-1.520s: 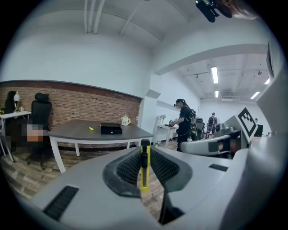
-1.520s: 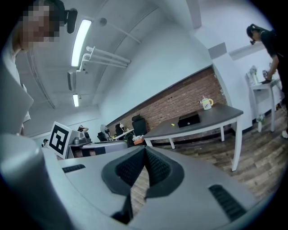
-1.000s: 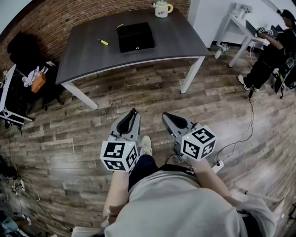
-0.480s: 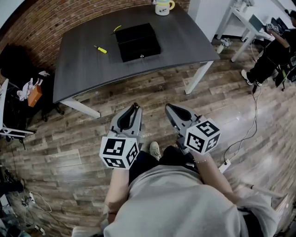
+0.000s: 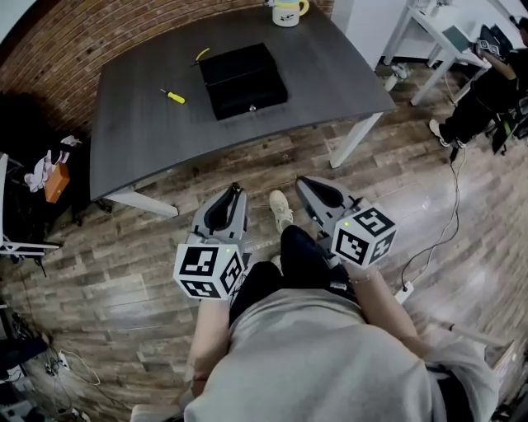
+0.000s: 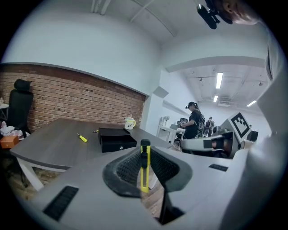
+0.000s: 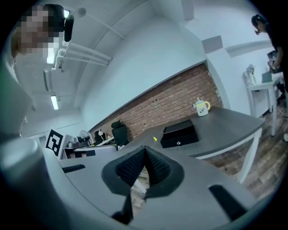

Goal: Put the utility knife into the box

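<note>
A yellow and black utility knife (image 6: 145,167) stands upright between the jaws of my left gripper (image 6: 145,152), which is shut on it. The black box (image 5: 243,78) lies closed on the dark grey table (image 5: 330,74), well ahead of both grippers. In the head view my left gripper (image 5: 235,192) and right gripper (image 5: 304,184) hang side by side over the wooden floor, short of the table's front edge. My right gripper (image 7: 145,152) is shut with nothing in it. Both gripper views show the box (image 6: 116,138) (image 7: 180,133) far ahead.
A yellow-handled screwdriver (image 5: 172,96) lies left of the box, and a small yellow item (image 5: 200,56) lies behind it. A mug (image 5: 286,11) stands at the table's far edge. A person (image 5: 483,95) is at a white desk to the right. Cables (image 5: 450,206) trail over the floor.
The table and box have drawn nearer as I step forward, one shoe now between the grippers. Both grippers keep their pose, the left still holding the knife.
</note>
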{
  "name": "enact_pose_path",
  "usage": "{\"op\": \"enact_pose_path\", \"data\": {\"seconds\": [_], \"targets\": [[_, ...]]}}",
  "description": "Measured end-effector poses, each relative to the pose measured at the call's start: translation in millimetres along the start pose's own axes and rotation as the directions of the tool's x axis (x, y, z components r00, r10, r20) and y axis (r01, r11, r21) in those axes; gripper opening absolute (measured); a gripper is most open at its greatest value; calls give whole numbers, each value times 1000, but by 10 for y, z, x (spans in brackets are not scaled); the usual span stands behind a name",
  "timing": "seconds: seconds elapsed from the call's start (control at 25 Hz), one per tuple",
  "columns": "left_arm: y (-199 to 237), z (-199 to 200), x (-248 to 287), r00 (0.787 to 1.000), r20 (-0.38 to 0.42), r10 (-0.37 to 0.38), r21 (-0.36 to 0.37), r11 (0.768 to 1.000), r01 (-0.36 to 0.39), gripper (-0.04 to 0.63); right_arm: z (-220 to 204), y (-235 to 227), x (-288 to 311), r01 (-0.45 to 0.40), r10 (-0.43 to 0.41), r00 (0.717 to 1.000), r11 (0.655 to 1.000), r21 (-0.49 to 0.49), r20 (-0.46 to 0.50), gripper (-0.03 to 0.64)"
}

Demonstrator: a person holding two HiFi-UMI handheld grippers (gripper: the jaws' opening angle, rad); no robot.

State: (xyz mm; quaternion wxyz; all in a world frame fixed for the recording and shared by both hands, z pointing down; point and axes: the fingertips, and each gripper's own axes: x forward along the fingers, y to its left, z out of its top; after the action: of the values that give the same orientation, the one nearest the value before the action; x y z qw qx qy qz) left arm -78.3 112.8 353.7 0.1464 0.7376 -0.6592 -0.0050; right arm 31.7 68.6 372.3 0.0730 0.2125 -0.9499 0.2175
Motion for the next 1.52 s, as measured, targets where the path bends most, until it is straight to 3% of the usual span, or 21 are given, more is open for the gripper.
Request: {"op": "enact_pose_path", "data": {"seconds": [0.52,0.8,1.08,1.52], "targets": [[595,160,878,999,-25,48,-18,999,-48,75,317,-590,901,-60,60,997,998,11,-38,6],[1001,397,1526,994,-23,105,-20,994,-105,75,803,-987,1488,-115,112,992,992,-49,-49,6],[1279,705,2009,987,-4,161,-22,987,-161,75,1168,-1314,1959,-168,165,984,985,-48,-65,6],[1484,788,2435,981,-28,194,-17,981,-195,75,1228,-1591,2357,-240,241,966,970,24,-92,6]]}}
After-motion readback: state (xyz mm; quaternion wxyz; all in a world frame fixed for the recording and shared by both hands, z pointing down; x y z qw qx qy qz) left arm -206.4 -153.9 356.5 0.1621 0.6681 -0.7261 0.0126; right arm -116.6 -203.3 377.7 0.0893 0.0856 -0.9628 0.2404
